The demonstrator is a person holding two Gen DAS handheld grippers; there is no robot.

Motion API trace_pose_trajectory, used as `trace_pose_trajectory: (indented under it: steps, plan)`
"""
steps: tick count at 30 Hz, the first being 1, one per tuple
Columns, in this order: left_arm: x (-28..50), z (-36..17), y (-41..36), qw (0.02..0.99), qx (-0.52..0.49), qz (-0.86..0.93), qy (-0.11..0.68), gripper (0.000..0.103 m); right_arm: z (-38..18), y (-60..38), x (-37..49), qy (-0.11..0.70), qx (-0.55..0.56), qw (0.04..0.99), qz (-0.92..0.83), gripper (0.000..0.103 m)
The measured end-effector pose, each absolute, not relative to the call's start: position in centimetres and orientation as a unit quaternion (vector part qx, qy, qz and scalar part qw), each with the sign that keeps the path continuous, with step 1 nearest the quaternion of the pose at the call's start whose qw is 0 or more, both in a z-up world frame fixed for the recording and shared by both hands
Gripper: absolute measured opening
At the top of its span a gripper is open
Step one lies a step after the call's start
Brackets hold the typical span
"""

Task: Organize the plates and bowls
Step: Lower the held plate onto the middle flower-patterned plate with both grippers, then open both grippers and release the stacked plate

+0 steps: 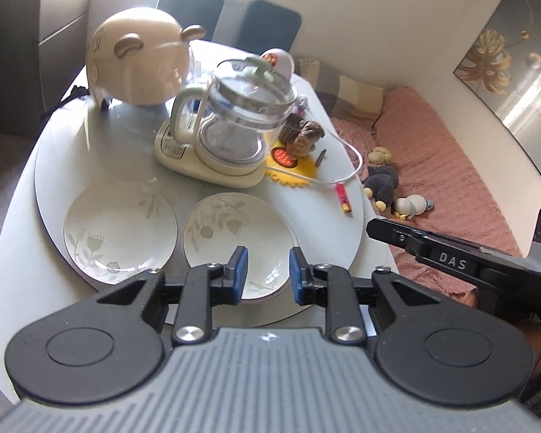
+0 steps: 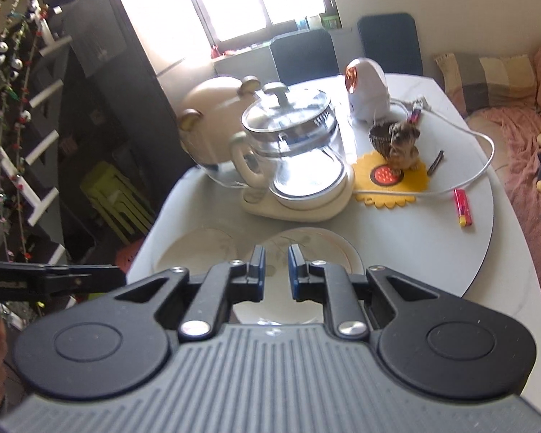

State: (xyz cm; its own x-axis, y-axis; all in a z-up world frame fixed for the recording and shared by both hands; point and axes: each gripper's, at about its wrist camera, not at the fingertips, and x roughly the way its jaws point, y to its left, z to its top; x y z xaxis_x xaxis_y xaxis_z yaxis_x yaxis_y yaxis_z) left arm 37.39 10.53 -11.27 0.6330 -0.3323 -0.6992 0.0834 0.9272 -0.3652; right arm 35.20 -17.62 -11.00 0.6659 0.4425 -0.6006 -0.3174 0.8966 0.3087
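Two white plates with leaf prints lie side by side on the grey turntable [image 1: 47,166] at the table's near edge. The left plate [image 1: 121,229] shows in full in the left wrist view. My left gripper [image 1: 268,274] is open and empty, held above the near rim of the right plate [image 1: 234,231]. My right gripper [image 2: 275,270] is open with a narrow gap and empty, above the right plate [image 2: 328,252]; the left plate [image 2: 194,249] lies beside it. The right gripper's body also shows in the left wrist view [image 1: 451,256].
A glass kettle [image 1: 241,119] on a cream base stands behind the plates, with a cream bear-eared appliance [image 1: 140,68] at the back left. A yellow mat [image 2: 389,180], a dog figurine [image 2: 402,146], a white cable [image 2: 483,166] and a red lighter [image 2: 463,207] lie to the right.
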Motion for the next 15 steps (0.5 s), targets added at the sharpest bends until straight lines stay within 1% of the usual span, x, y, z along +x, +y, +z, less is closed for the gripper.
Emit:
trace_pose_trajectory:
  steps: [8,15]
  plan:
    - [33.8,-10.0,10.6,0.898,-0.139,-0.127,0.398,0.027,-9.0,-17.4,30.7,0.322,0.090,0.919,0.210,0.017]
    - [31.4,-10.5,11.3,0.894,-0.124,-0.139,0.407,0.028,-9.5,-16.6,28.1,0.335,0.095,0.918,0.191,0.017]
